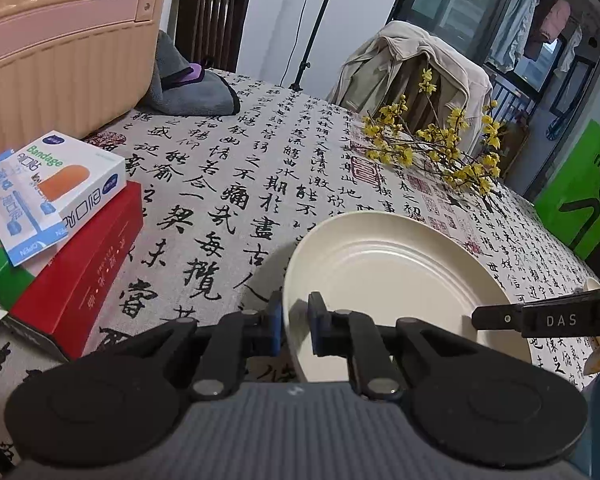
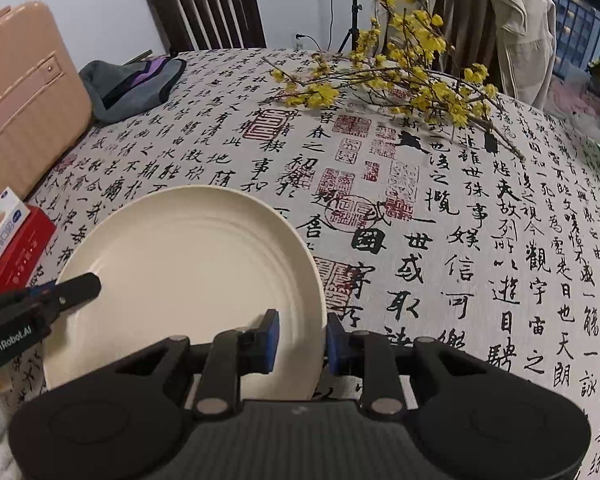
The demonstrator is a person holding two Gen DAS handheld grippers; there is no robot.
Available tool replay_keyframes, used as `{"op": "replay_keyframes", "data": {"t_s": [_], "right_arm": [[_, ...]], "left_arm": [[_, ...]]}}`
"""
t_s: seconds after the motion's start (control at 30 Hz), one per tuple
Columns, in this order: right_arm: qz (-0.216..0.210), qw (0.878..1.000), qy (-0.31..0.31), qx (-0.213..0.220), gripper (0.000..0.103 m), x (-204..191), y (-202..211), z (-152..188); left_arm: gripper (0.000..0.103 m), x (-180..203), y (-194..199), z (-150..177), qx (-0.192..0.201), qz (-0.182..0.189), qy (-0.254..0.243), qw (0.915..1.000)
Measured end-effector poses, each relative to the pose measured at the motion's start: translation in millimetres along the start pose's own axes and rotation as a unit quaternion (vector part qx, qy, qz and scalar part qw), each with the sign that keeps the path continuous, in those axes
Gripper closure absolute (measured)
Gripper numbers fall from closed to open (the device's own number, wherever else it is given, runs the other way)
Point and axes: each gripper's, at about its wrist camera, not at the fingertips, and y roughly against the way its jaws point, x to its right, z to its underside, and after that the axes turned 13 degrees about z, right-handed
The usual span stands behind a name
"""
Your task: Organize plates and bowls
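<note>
Gripping one plate (image 1: 392, 276): left hand-held gripper (image 1: 295, 326) clamped on its left rim, right hand-held gripper (image 2: 302, 344) straddling the opposite rim, jaws slightly apart.

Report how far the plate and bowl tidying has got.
Done: nothing shows as sorted yet; no stack or bowls are in view. In hand: the cream plate, gripped at opposite rims, the left hand-held gripper shut on its left edge. The right hand-held gripper straddles the right edge; whether its pads press is unclear. Left: moving this plate to its place, which neither view shows.
</note>
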Motion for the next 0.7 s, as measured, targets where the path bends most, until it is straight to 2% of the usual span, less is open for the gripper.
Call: {"op": "replay_keyframes", "data": {"t_s": [0.17,0.7], "right_arm": [[0.03,0.999,0.025,0.03,0.079,-12.3,5.2,6.5],[0.028,0.999,0.022,0.035,0.082,-12.6,6.7,6.6]], "left_arm": [[0.09,0.4,0.1,0.3,0.003,-0.006,-0.005,1.0],[0.09,1.6,0.8,0.2,0.004,-0.014,-0.012,0.9998]]}}
